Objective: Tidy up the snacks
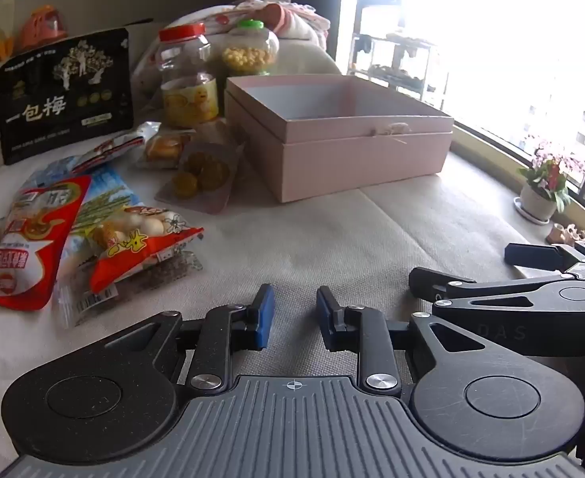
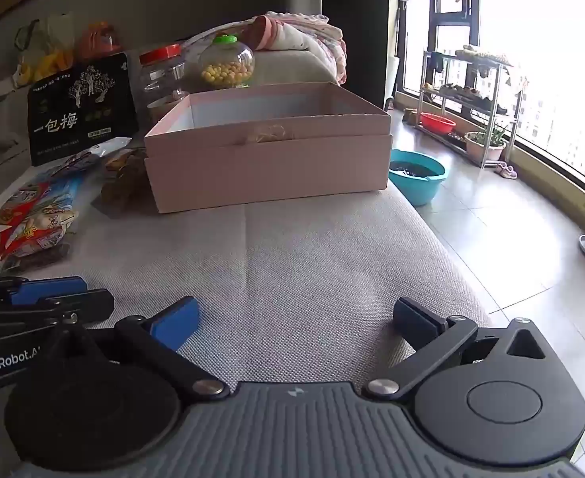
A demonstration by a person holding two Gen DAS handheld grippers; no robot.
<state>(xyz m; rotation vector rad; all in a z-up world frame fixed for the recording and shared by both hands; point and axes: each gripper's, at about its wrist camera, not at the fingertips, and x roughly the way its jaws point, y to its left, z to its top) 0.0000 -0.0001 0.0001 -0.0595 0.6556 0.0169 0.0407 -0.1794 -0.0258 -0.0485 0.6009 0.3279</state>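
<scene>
- The open pink cardboard box (image 2: pixel 268 167) stands on the beige woven sofa cushion (image 2: pixel 292 263), nothing visible inside it.
- Left of the box lie the red and white plastic snack packets (image 1: pixel 53 239); a black stand-up plum pouch (image 1: pixel 65 91) is propped behind them.
- A red-lidded clear plastic jar (image 1: pixel 186 75) and a green-lidded round jar of yellow balls (image 1: pixel 250 47) stand behind the box's left corner.
- The left claw (image 1: pixel 294 318) hovers low over the cushion in front of the box, fingers slightly apart, holding nothing.
- The right claw (image 2: pixel 296 322), beside it, is spread wide and holds nothing.

tiled floor (image 2: pixel 491 239) | window (image 2: pixel 551 59) – glare, perhaps overexposed | metal rack (image 2: pixel 471 91)
</scene>
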